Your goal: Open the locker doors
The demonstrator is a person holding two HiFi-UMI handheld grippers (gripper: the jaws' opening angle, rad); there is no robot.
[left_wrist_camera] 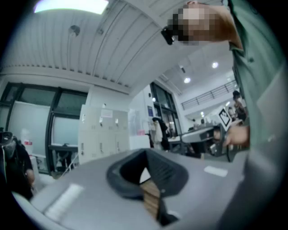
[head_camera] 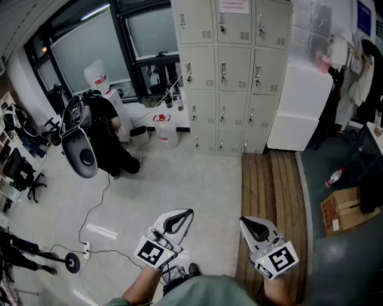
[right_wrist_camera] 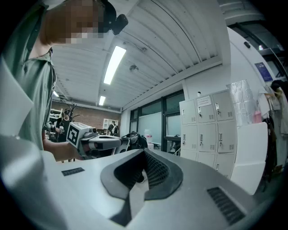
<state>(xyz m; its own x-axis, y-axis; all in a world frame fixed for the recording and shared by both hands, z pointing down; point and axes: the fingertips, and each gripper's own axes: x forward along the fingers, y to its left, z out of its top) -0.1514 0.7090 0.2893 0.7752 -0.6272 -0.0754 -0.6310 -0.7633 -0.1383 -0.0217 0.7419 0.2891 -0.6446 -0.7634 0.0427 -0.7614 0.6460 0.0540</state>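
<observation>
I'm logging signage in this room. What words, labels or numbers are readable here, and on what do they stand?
No text here is legible.
Paper notice on the lockers: red print, too small to read.
Blue sign, upper right: blurred.
Jug label, red: too small to read.
Left cube, right cube: square codes, no words.

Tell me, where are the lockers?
In the head view the lockers stand at the top middle, against the far wall, between the windows at left and a white cabinet at right.
</observation>
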